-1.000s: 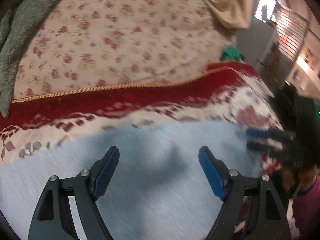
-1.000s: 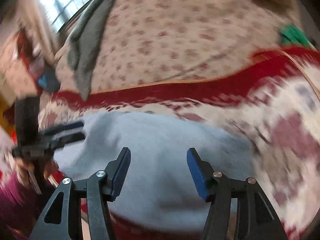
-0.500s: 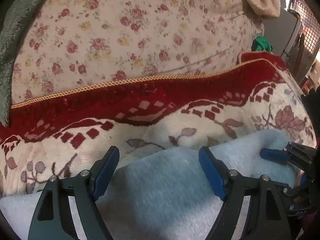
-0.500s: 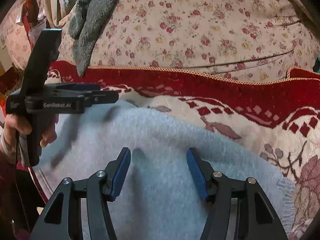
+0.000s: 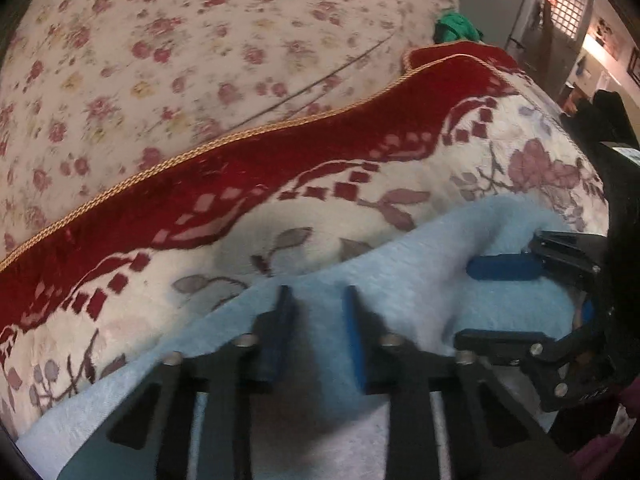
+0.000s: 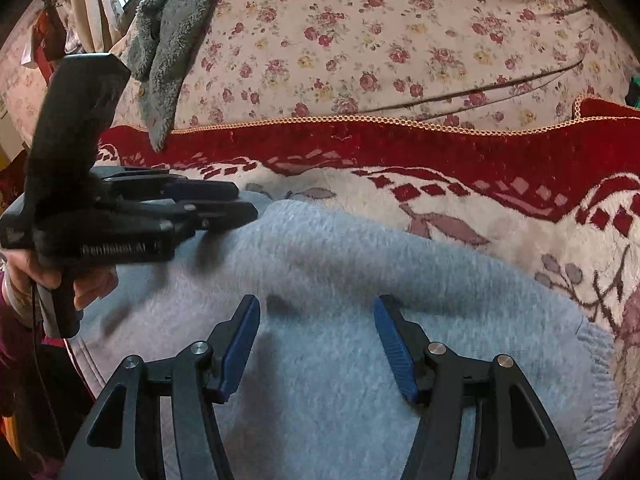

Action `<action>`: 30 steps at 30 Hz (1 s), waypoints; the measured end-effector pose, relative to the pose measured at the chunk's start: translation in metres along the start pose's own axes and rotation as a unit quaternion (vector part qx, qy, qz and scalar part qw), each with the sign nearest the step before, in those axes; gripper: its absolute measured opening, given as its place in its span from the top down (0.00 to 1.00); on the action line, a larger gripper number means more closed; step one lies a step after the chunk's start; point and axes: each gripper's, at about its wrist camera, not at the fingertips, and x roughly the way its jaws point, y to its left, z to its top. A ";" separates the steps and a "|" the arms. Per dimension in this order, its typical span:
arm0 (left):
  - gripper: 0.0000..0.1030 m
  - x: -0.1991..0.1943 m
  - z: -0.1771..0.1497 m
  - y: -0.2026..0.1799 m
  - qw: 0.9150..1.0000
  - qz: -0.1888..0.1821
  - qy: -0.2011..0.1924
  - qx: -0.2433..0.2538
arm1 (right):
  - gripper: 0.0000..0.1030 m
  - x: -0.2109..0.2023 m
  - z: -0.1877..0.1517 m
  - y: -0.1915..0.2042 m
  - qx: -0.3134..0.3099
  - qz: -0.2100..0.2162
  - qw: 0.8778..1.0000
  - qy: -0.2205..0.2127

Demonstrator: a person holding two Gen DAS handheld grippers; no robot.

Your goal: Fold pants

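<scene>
Light blue fleece pants [image 6: 340, 260] lie folded on a red and cream blanket [image 6: 500, 168]. In the left wrist view my left gripper [image 5: 317, 294] sits low at the far edge of the pants [image 5: 400, 276]. Its blue pads are drawn close together with a pinch of the fabric between them. The right wrist view shows the left gripper [image 6: 246, 201] from the side, in a person's hand [image 6: 86, 284]. My right gripper [image 6: 316, 302] stands open just over the pants, toward their cuffed right end. In the left wrist view the right gripper [image 5: 464, 306] has its jaws apart around the fabric's edge.
A floral bedsheet [image 6: 400, 40] covers the bed behind the blanket's gold cord trim. A grey towel [image 6: 168, 52] hangs over it at the far left. A green cloth [image 5: 456, 28] lies at the bed's far right corner, with furniture beyond.
My left gripper came down to the far edge of the pants and its jaws closed from wide open. My right gripper sank lower over the pants and stayed open.
</scene>
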 end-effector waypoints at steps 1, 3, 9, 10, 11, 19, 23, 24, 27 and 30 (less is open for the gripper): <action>1.00 0.000 0.000 -0.001 1.000 0.003 -0.001 0.000 | 0.37 0.000 0.000 0.001 -0.001 -0.001 1.000 0.000; 1.00 -0.003 -0.001 -0.005 1.000 0.017 -0.010 0.006 | 0.35 -0.001 0.000 0.001 -0.003 -0.001 1.000 0.000; 1.00 -0.018 0.003 0.000 0.999 0.030 -0.036 0.009 | 0.34 0.000 -0.002 -0.001 -0.002 0.002 1.000 0.002; 1.00 -0.020 0.004 0.002 0.999 0.027 -0.036 0.007 | 0.33 -0.001 -0.002 0.000 -0.002 0.001 1.000 0.002; 1.00 -0.022 0.005 0.005 0.999 0.028 -0.039 0.003 | 0.33 -0.002 -0.002 0.001 -0.002 0.001 1.000 0.002; 0.25 -0.030 0.010 0.034 0.998 0.005 -0.043 -0.052 | 0.27 -0.002 -0.003 -0.001 0.001 0.010 1.000 0.010; 0.24 -0.024 0.016 0.043 0.999 0.013 -0.017 -0.044 | 0.26 0.003 -0.011 0.004 -0.025 -0.006 0.999 0.020; 0.24 -0.022 0.016 0.046 0.999 0.025 -0.013 -0.045 | 0.26 0.003 -0.013 0.007 -0.035 -0.014 0.999 0.024; 0.24 -0.010 0.012 0.056 0.998 0.007 0.024 -0.058 | 0.26 0.001 -0.017 0.006 -0.026 -0.008 0.999 0.028; 0.24 -0.002 0.006 0.053 0.998 -0.011 0.045 -0.047 | 0.26 -0.001 -0.020 0.003 -0.018 0.005 0.999 0.027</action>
